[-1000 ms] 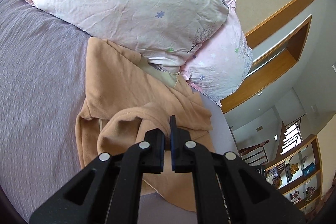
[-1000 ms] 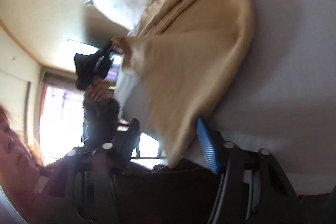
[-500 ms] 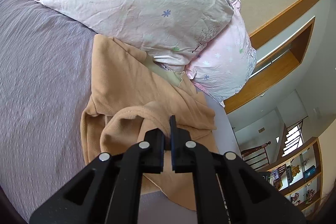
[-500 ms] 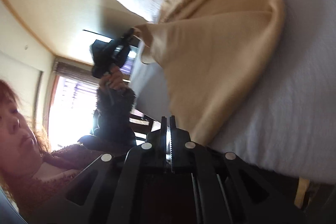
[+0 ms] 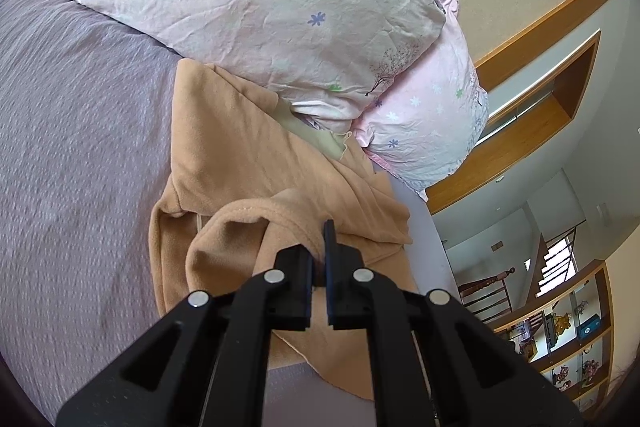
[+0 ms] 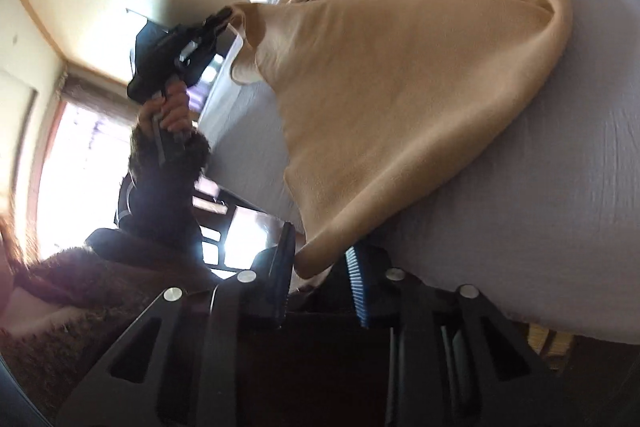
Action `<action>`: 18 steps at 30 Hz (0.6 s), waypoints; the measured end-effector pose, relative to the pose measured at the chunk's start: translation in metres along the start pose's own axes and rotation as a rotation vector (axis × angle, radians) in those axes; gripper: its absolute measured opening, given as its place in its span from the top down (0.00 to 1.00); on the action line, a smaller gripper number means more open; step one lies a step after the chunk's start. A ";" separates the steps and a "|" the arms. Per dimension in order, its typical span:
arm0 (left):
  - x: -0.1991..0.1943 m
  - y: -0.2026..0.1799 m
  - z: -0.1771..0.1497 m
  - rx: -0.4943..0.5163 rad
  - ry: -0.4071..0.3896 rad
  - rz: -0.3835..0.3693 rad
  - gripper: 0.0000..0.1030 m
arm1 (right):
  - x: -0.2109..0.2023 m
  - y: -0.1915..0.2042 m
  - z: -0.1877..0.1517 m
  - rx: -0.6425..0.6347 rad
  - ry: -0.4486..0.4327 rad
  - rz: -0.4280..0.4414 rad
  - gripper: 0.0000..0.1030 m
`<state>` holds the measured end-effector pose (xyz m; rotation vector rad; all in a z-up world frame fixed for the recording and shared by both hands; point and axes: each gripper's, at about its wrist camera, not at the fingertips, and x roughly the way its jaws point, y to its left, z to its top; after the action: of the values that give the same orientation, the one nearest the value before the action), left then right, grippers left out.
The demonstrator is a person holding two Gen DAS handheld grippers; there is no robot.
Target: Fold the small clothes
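Note:
A tan fleece garment (image 5: 240,155) lies on the lilac bed sheet (image 5: 72,147), its far end against the pillows. My left gripper (image 5: 319,259) is shut on a raised edge of the garment and holds it off the bed. In the right wrist view the left gripper (image 6: 212,25) pinches a lifted corner of the same garment (image 6: 400,99). My right gripper (image 6: 318,267) is open, its jaws on either side of the garment's near corner, which hangs at the bed's edge.
Two pale floral pillows (image 5: 280,11) sit at the head of the bed. The bed's edge (image 5: 432,231) drops off to the right, with stairs and shelves (image 5: 560,331) beyond. The person's arm in a dark fuzzy sleeve (image 6: 168,179) is beside the bed.
My right gripper was open, shut briefly beside the garment, and is open again around its near corner. My left gripper keeps its hold on the garment's edge and shifted slightly.

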<state>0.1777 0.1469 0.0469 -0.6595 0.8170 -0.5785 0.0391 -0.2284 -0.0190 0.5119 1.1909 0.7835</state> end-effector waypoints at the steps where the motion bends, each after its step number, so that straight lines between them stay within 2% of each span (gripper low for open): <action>1: 0.000 0.000 0.000 -0.001 0.000 0.002 0.96 | -0.001 -0.004 0.000 0.012 -0.030 0.008 0.94; 4: -0.001 0.001 0.001 -0.005 -0.006 0.007 0.96 | -0.021 -0.001 0.006 -0.010 -0.158 0.086 0.94; 7: -0.005 0.000 0.006 -0.005 -0.036 0.011 0.96 | -0.050 0.014 0.026 -0.089 -0.280 0.058 0.94; 9: -0.005 -0.003 0.014 0.002 -0.062 0.012 0.96 | -0.074 0.024 0.052 -0.157 -0.379 0.024 0.94; 12: 0.003 -0.008 0.032 0.011 -0.090 0.022 0.96 | -0.106 0.027 0.105 -0.223 -0.516 -0.044 0.94; 14: 0.015 -0.009 0.048 0.020 -0.117 0.055 0.96 | -0.121 0.015 0.150 -0.210 -0.596 -0.061 0.94; 16: 0.029 -0.005 0.063 0.018 -0.142 0.094 0.96 | -0.122 -0.006 0.193 -0.162 -0.647 -0.079 0.94; 18: 0.050 0.009 0.082 -0.008 -0.156 0.157 0.96 | -0.111 -0.030 0.227 -0.085 -0.645 -0.110 0.94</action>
<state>0.2735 0.1432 0.0586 -0.6334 0.7178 -0.3764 0.2442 -0.3220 0.0976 0.5667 0.5789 0.5116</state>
